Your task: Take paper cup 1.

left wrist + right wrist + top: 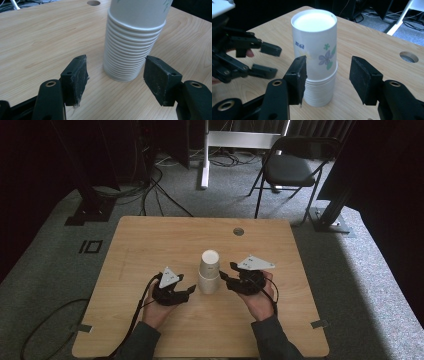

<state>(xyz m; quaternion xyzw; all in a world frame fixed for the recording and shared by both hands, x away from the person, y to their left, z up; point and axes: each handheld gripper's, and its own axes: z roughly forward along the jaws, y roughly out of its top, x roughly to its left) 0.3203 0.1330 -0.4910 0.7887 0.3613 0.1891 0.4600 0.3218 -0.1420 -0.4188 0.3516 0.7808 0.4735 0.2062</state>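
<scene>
A stack of upside-down white paper cups (209,279) stands near the middle of the wooden table (150,245). The topmost cup (314,45) has a purple flower print and sits higher than the rest. My left gripper (189,290) is open just left of the stack. In the left gripper view its jaws (116,77) stand wide in front of the ribbed base of the stack (130,55), not touching it. My right gripper (227,272) is open at the stack's right. Its jaws (328,75) sit to either side of the cups, with no pad pressing. The left gripper (265,60) faces it from beyond the cups.
A round cable hole (238,231) lies in the table's far side. A black folding chair (295,167) and cables stand on the grey carpet beyond. Both forearms come in from the near edge.
</scene>
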